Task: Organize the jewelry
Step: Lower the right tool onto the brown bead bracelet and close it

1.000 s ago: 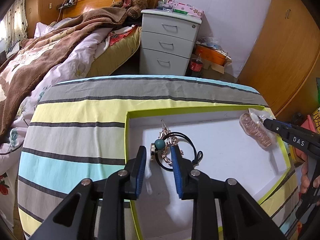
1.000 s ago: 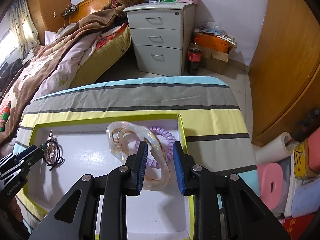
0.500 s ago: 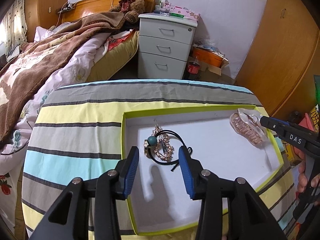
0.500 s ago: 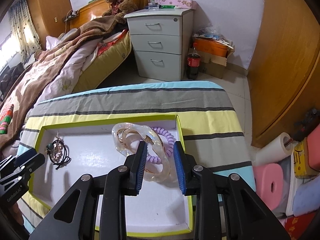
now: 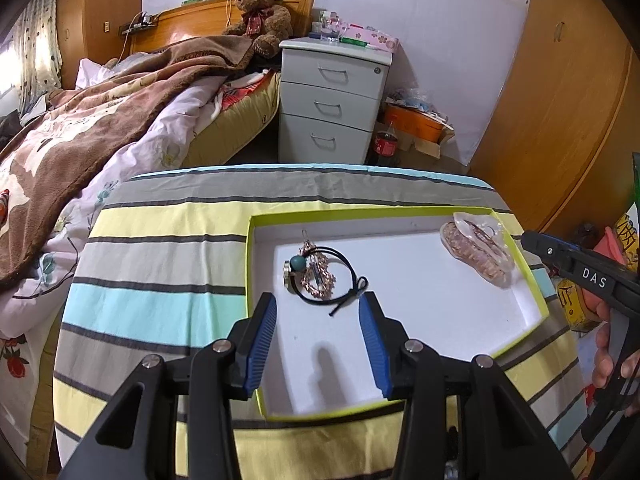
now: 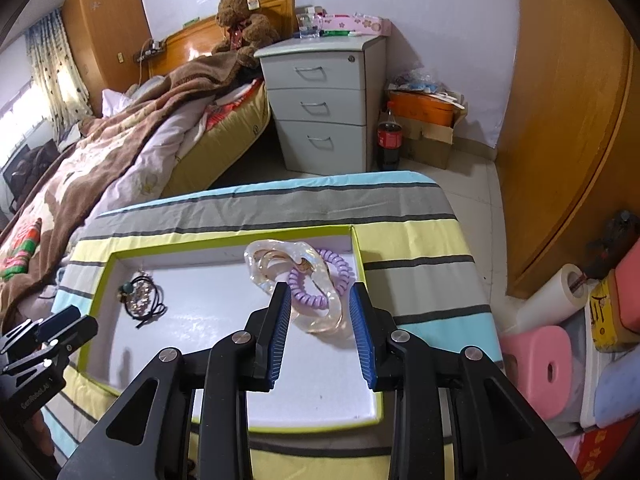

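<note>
A shallow white tray with a lime-green rim lies on the striped tablecloth. Near its left end a black hair tie with a teal bead and a rose-gold hairpin lie tangled together. My left gripper hovers above and just short of this pile, its jaws opening with nothing between them. At the tray's right end a clear claw clip rests over a purple coil hair tie. Above them, my right gripper has its pads apart and touching nothing. The same clip shows in the left wrist view.
The striped table ends in a rounded far edge. Beyond it are a bed with a brown blanket and a grey drawer cabinet. A cola bottle, wooden wardrobe doors, pink stools and a paper roll crowd the right.
Both grippers have pulled up and back from the tray. The left jaws have spread wider, leaving the hair tie pile lying in the tray. The right jaws have widened a little.
</note>
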Action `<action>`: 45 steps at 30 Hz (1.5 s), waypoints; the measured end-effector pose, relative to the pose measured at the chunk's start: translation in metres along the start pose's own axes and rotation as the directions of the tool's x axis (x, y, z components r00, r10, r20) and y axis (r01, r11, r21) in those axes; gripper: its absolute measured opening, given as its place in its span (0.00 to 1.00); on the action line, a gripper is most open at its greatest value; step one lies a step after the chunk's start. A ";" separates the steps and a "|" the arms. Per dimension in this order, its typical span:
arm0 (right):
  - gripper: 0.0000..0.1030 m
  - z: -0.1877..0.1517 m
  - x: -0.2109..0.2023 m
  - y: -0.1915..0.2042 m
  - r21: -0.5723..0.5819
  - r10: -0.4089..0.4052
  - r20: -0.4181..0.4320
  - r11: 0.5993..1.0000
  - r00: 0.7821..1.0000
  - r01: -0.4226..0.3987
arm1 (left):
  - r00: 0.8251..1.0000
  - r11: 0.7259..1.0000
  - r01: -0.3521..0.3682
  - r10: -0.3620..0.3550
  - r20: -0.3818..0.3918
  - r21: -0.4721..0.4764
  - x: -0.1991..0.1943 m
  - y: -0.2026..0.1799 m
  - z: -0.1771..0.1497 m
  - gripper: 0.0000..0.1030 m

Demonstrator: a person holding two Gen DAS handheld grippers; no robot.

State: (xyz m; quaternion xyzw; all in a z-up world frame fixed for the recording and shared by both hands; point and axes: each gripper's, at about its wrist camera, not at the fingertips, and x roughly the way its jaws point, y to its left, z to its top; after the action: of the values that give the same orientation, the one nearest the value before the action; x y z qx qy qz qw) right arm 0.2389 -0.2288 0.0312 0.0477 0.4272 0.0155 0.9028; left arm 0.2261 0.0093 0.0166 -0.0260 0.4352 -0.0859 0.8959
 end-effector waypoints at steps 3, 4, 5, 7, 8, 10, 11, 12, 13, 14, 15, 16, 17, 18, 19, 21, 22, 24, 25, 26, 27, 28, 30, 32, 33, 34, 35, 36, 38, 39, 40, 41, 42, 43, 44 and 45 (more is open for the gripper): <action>0.31 -0.006 -0.008 0.002 -0.004 0.006 0.015 1.000 1.000 -0.006 | 1.000 1.000 -0.008 0.008 0.009 0.013 -0.008 -0.003 -0.007 0.44; 0.31 -0.009 -0.011 0.003 -0.007 0.009 0.020 1.000 1.000 -0.009 | 1.000 1.000 -0.008 0.008 0.013 0.016 -0.011 -0.004 -0.009 0.44; 0.31 -0.011 -0.013 0.003 -0.006 0.013 0.024 1.000 1.000 -0.013 | 1.000 1.000 -0.009 0.009 0.017 0.016 -0.015 -0.004 -0.011 0.45; 0.31 -0.015 -0.018 0.004 -0.007 0.019 0.032 1.000 0.999 -0.019 | 1.000 1.000 -0.008 0.008 0.025 0.014 -0.020 -0.006 -0.015 0.45; 0.31 -0.017 -0.020 0.005 -0.008 0.022 0.035 1.000 0.999 -0.022 | 1.000 1.000 -0.006 0.006 0.030 0.017 -0.023 -0.006 -0.017 0.45; 0.31 -0.022 -0.026 0.008 -0.018 0.029 0.040 0.999 0.999 -0.028 | 0.999 1.000 -0.003 0.002 0.034 0.021 -0.028 -0.008 -0.021 0.45; 0.31 -0.024 -0.029 0.008 -0.020 0.029 0.046 0.999 0.999 -0.028 | 0.999 1.000 -0.002 0.001 0.038 0.022 -0.030 -0.008 -0.022 0.45; 0.31 -0.026 -0.032 0.009 -0.020 0.029 0.051 0.999 0.998 -0.028 | 0.999 1.000 0.000 0.000 0.038 0.023 -0.032 -0.008 -0.024 0.45; 0.31 -0.029 -0.034 0.009 -0.020 0.033 0.056 0.999 0.998 -0.032 | 0.999 1.000 -0.001 0.001 0.038 0.020 -0.033 -0.008 -0.026 0.45; 0.31 -0.031 -0.035 0.009 -0.019 0.037 0.058 0.999 0.998 -0.036 | 0.999 1.000 -0.002 0.001 0.041 0.020 -0.035 -0.008 -0.028 0.45; 0.31 -0.036 -0.038 0.009 -0.015 0.046 0.061 0.999 0.997 -0.046 | 0.999 1.000 0.000 0.000 0.041 0.020 -0.037 -0.008 -0.031 0.45; 0.31 -0.039 -0.040 0.009 -0.016 0.053 0.063 0.998 0.997 -0.052 | 0.999 1.000 0.001 -0.002 0.040 0.017 -0.038 -0.008 -0.033 0.45; 0.31 -0.044 -0.042 0.008 -0.019 0.059 0.063 0.998 0.996 -0.058 | 0.999 1.000 0.006 -0.006 0.039 0.013 -0.040 -0.007 -0.036 0.45; 0.31 -0.048 -0.043 0.008 -0.019 0.060 0.062 0.998 0.996 -0.059 | 0.999 1.000 0.013 -0.014 0.038 0.011 -0.042 -0.006 -0.039 0.46; 0.31 -0.053 -0.044 0.007 -0.021 0.064 0.058 0.998 0.996 -0.062 | 0.999 1.000 0.015 -0.016 0.037 0.009 -0.043 -0.005 -0.043 0.46; 0.31 -0.060 -0.045 0.005 -0.021 0.071 0.052 0.997 0.996 -0.070 | 0.999 1.000 0.017 -0.017 0.035 0.008 -0.047 -0.002 -0.051 0.48; 0.31 -0.066 -0.046 0.004 -0.020 0.074 0.050 0.997 0.996 -0.073 | 0.999 1.000 0.021 -0.021 0.034 0.004 -0.049 -0.001 -0.055 0.49; 0.31 -0.074 -0.047 0.003 -0.019 0.078 0.046 0.997 0.996 -0.077 | 0.999 0.999 0.034 -0.034 0.030 -0.011 -0.051 0.002 -0.062 0.49; 0.31 -0.077 -0.047 0.003 -0.020 0.084 0.044 0.996 0.996 -0.083 | 0.999 0.999 0.038 -0.037 0.028 -0.022 -0.053 0.004 -0.065 0.49; 0.31 -0.080 -0.047 0.002 -0.023 0.086 0.041 0.996 0.995 -0.085 | 0.999 0.999 0.038 -0.037 0.029 -0.027 -0.054 0.005 -0.069 0.49; 0.31 -0.083 -0.048 0.003 -0.026 0.085 0.041 0.996 0.996 -0.084 | 0.999 0.999 0.038 -0.037 0.027 -0.030 -0.055 0.006 -0.072 0.49; 0.31 -0.088 -0.049 0.004 -0.031 0.088 0.042 0.996 0.995 -0.087 | 0.999 0.999 0.039 -0.038 0.024 -0.033 -0.056 0.008 -0.076 0.49; 0.31 -0.094 -0.050 0.003 -0.037 0.097 0.036 0.995 0.995 -0.096 | 0.999 0.998 0.046 -0.046 0.017 -0.038 -0.058 0.009 -0.082 0.50; 0.31 -0.101 -0.049 0.004 -0.038 0.116 0.026 0.993 0.993 -0.115 | 0.998 0.997 0.060 -0.059 0.013 -0.045 -0.060 0.012 -0.089 0.50; 0.31 -0.105 -0.049 0.005 -0.041 0.127 0.018 0.991 0.992 -0.126 | 0.998 0.997 0.070 -0.069 0.012 -0.045 -0.061 0.013 -0.092 0.51; 0.31 -0.108 -0.048 0.005 -0.044 0.137 0.010 0.990 0.991 -0.136 | 0.997 0.996 0.076 -0.076 0.012 -0.044 -0.062 0.014 -0.095 0.51; 0.31 -0.112 -0.046 0.007 -0.051 0.149 -0.002 0.988 0.989 -0.148 | 0.997 0.996 0.077 -0.076 0.011 -0.045 -0.064 0.014 -0.098 0.51; 0.31 -0.116 -0.045 0.008 -0.056 0.161 -0.012 0.985 0.987 -0.161 | 0.997 0.996 0.077 -0.077 0.008 -0.046 -0.064 0.015 -0.101 0.51; 0.32 -0.122 -0.043 0.010 -0.064 0.185 -0.032 0.980 0.982 -0.186 | 0.997 0.995 0.079 -0.078 0.005 -0.057 -0.066 0.019 -0.106 0.51; 0.33 -0.125 -0.042 0.012 -0.070 0.197 -0.044 0.977 0.979 -0.200 | 0.997 0.995 0.081 -0.080 0.006 -0.064 -0.068 0.021 -0.108 0.51; 0.33 -0.128 -0.039 0.015 -0.077 0.211 -0.058 0.974 0.976 -0.215 | 0.997 0.994 0.083 -0.083 0.005 -0.068 -0.068 0.022 -0.111 0.51; 0.34 -0.131 -0.038 0.017 -0.082 0.218 -0.066 0.971 0.974 -0.223 | 0.996 0.994 0.085 -0.085 0.004 -0.070 -0.069 0.023 -0.113 0.51; 0.34 -0.134 -0.037 0.019 -0.087 0.224 -0.073 0.969 0.972 -0.230 | 0.996 0.994 0.085 -0.085 0.002 -0.073 -0.069 0.024 -0.115 0.51; 0.34 -0.135 -0.035 0.021 -0.091 0.233 -0.081 0.966 0.969 -0.240 | 0.996 0.994 0.084 -0.084 -0.002 -0.073 -0.068 0.025 -0.117 0.51; 0.34 -0.136 -0.033 0.023 -0.094 0.241 -0.085 0.964 0.967 -0.249 | 0.996 0.994 0.083 -0.084 -0.005 -0.074 -0.067 0.025 -0.119 0.51; 0.34 -0.136 -0.031 0.024 -0.095 0.243 -0.087 0.963 0.966 -0.251 | 0.996 0.993 0.085 -0.085 -0.005 -0.076 -0.067 0.026 -0.121 0.51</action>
State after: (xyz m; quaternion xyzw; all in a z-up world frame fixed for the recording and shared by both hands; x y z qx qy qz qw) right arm 0.1142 -0.1968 -0.0283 0.0523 0.4496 0.1525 0.8785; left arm 0.0939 0.0499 -0.0093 -0.0782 0.4404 -0.1075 0.8879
